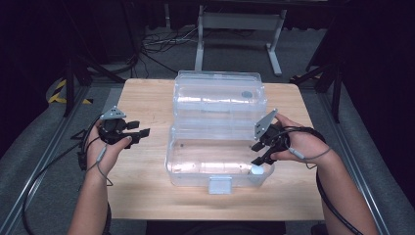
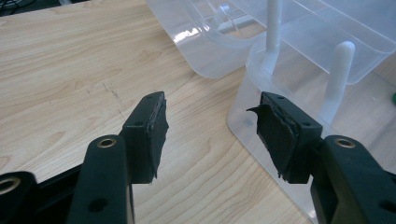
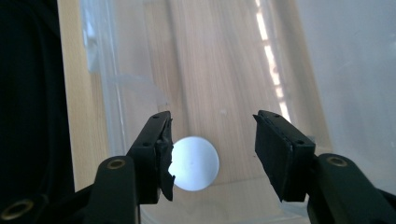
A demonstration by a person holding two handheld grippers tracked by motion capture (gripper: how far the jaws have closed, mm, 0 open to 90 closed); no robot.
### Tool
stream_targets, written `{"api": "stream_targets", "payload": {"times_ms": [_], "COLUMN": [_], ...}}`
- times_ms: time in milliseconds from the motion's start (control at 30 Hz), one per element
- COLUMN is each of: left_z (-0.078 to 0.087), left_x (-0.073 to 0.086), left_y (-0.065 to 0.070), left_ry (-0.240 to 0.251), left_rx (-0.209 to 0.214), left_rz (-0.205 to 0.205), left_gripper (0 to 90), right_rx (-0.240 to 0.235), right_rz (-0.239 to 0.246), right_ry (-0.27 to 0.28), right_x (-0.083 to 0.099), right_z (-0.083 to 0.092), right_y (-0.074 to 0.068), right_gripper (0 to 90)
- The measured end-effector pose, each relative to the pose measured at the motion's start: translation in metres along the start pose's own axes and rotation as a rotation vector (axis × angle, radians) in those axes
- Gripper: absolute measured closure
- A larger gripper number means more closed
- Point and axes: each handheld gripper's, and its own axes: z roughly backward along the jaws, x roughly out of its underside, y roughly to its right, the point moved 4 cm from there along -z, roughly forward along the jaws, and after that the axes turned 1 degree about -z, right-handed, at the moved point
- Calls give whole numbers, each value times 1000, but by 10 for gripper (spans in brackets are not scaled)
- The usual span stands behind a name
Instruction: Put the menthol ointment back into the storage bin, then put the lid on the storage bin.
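Behind the right tool's (image 3: 212, 154) left pad, the white ball (image 3: 196, 163) sits partly hidden.

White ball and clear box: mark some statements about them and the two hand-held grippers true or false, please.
1. The white ball lies inside the clear box. True.
2. The right hand-held gripper is clamped on the ball. False: its jaws stand open above the ball, not touching it.
3. The box's lid is shut. False: it is folded open behind the box.
4. The left hand-held gripper is open and holds nothing. True.
5. The box sits on a wooden table. True.
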Motion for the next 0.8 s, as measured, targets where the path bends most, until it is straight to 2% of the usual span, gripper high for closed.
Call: {"api": "stream_targets", "payload": {"times_ms": [133,300,367,467,767,800], "left_z": [0,-1,0,0,4,5], "left_x": [-1,1,0,1,5,6], "left_y": [1,1,1,1,1,1], "left_ry": [1,0,2,4,-3,1], "left_rx": [4,4,1,-1,-5,-13], "left_rz": [-3,1,-1,-2,7,12], "left_gripper": [436,436,436,436,436,436], "right_rx": [13,53,69,64,90,105], "right_rz": [5,-16,-23,-36,-36,-43], "right_ry": [84,146,168,190,249,265], "right_x": [-5,-10,-12,-15,-30,-34], "right_z": [15,27,31,35,50,53], "right_y": [0,7,10,12,19,22], "right_gripper": [470,470,473,470,468,468]}}
